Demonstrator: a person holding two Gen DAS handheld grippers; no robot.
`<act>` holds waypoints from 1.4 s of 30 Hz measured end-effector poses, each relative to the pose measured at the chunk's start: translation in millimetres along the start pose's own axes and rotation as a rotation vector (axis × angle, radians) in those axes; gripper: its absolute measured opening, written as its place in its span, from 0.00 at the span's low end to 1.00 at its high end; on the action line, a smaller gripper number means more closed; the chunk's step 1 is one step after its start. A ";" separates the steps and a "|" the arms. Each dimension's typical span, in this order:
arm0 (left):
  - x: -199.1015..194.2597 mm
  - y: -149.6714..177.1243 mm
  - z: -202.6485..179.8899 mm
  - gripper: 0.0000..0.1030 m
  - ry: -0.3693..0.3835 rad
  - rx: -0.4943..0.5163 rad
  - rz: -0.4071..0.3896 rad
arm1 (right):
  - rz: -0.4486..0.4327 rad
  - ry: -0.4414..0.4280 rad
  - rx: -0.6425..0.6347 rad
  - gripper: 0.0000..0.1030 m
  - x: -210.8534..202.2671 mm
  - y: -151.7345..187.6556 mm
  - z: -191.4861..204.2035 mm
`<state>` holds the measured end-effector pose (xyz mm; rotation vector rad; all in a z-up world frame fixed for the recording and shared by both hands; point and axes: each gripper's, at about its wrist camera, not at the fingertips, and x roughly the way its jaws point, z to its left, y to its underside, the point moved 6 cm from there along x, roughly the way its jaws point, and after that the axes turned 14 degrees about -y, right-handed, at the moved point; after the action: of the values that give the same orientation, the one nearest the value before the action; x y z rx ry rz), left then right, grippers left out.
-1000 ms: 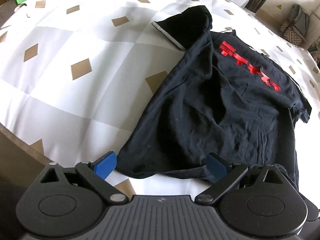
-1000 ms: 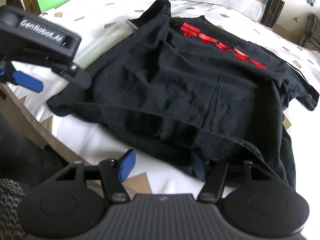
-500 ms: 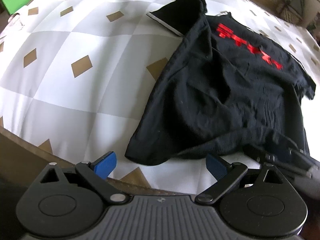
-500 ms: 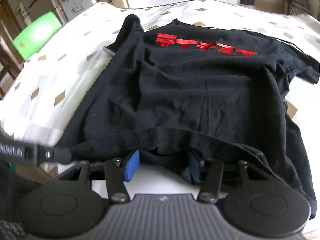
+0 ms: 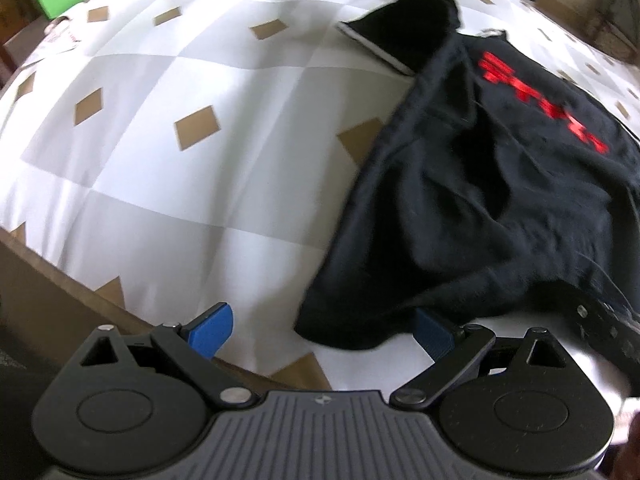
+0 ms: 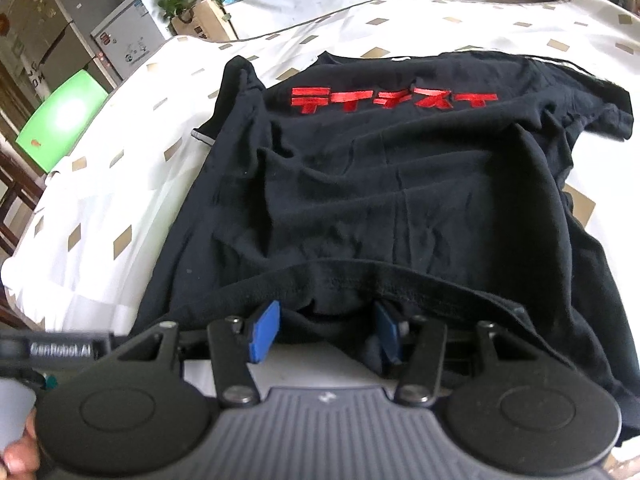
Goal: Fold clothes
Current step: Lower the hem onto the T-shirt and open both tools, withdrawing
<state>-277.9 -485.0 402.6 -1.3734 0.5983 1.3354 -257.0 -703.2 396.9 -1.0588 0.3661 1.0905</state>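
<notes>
A black T-shirt (image 6: pixel 380 192) with red lettering (image 6: pixel 394 99) lies rumpled on a white bed cover with tan diamonds (image 5: pixel 180 128). In the left wrist view the shirt (image 5: pixel 480 200) fills the right side. My left gripper (image 5: pixel 324 330) is open, and the shirt's near-left hem corner (image 5: pixel 344 328) lies between its blue pads. My right gripper (image 6: pixel 324 332) is open at the near hem, its blue pads on either side of a fold of hem cloth (image 6: pixel 344 300). The right gripper's body shows in the left wrist view (image 5: pixel 608 324).
The bed's brown front edge (image 5: pixel 60 288) runs close under the left gripper. A green board (image 6: pixel 60 120) stands at the bed's far left, with grey cabinets (image 6: pixel 124 36), a plant and a box behind. The left gripper's body (image 6: pixel 56 348) shows at the left.
Both grippers swung left along the near hem. The right jaws have narrowed around the hem fold. The shirt's left corner now lies between the left pads.
</notes>
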 end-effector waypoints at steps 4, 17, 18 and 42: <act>6.9 -1.2 9.8 0.93 -0.026 -0.046 0.010 | 0.006 0.010 -0.020 0.49 0.0 1.3 0.9; 20.6 -0.9 23.7 0.93 -0.108 -0.106 0.039 | 0.004 0.063 -0.007 0.56 -26.0 5.3 -8.5; 21.5 -0.4 23.9 0.93 -0.109 -0.108 0.043 | -0.001 0.068 0.003 0.57 -31.5 4.8 -11.3; 39.2 -1.3 39.9 0.93 -0.066 -0.257 0.098 | 0.028 0.333 0.271 0.63 -122.8 39.0 -103.1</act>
<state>-282.3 -436.3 375.3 -1.5150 0.4665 1.5732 -323.0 -853.6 412.5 -0.9922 0.7752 0.8581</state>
